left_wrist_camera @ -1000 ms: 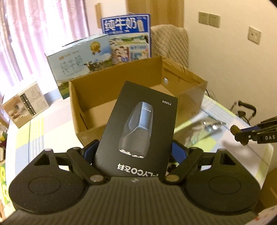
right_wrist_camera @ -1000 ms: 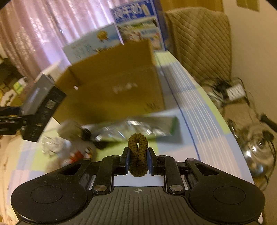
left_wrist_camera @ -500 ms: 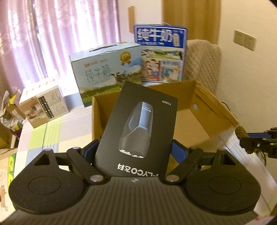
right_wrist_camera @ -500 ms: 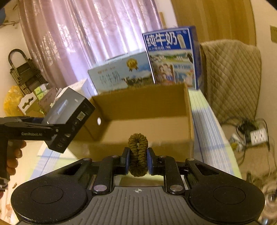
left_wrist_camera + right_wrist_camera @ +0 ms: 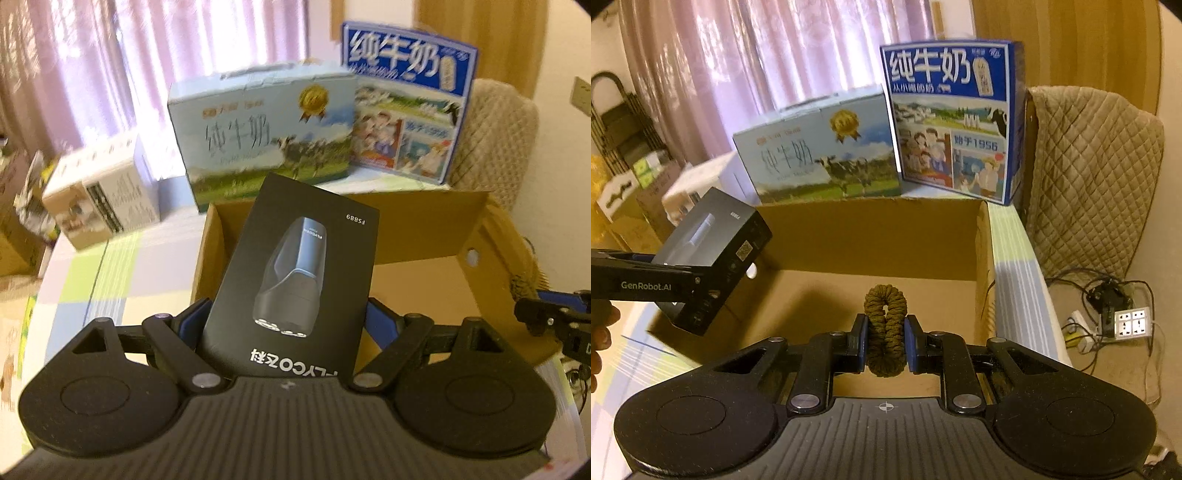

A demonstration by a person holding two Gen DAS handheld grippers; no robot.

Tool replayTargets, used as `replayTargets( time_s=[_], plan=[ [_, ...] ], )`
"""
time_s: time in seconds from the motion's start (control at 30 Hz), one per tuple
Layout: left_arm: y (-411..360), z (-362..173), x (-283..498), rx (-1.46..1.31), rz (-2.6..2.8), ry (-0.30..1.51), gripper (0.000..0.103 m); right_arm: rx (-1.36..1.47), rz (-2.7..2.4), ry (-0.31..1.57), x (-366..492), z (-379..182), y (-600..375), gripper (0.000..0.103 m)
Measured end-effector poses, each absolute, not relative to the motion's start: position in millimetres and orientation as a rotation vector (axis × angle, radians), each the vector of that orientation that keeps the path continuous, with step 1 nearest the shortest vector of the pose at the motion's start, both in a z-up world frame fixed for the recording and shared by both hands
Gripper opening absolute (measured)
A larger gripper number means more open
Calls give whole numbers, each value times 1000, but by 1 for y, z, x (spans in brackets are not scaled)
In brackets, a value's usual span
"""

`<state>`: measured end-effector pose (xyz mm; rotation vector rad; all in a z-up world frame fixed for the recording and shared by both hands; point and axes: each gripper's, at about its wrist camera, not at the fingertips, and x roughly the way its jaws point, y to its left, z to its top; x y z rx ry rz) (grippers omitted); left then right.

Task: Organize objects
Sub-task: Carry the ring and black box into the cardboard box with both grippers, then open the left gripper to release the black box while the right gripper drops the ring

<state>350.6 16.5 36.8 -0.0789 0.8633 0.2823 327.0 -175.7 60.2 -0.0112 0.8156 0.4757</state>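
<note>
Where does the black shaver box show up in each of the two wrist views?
Left wrist: shaver box fills the centre, clamped in the left tongs.
Right wrist: shaver box at the left edge, over the cardboard box's corner.
Shared landmark: the blue milk carton behind the cardboard box.

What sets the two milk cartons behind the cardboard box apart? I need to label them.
The pale blue milk carton lies long and low, with a gold medal and a cow on grass. The dark blue milk carton stands taller, with bold white characters and a family picture. Both sit behind the cardboard box.
</note>
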Motion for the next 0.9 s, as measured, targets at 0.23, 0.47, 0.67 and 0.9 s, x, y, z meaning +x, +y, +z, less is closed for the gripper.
replayTargets(
  time_s=[0.23, 0.47, 0.67, 0.9],
  plan=[
    [21, 6, 376, -112, 345, 980, 85, -82, 469, 863, 348, 45, -172, 17],
    [25, -22, 392, -125, 366, 1061, 86, -122, 478, 878, 355, 37, -172, 17],
    [19, -27, 400, -74, 354, 1076, 93, -137, 489, 879, 358, 37, -173, 17],
    [20, -22, 393, -77, 351, 1066, 93, -162, 481, 879, 360, 38, -175, 17]
  ],
)
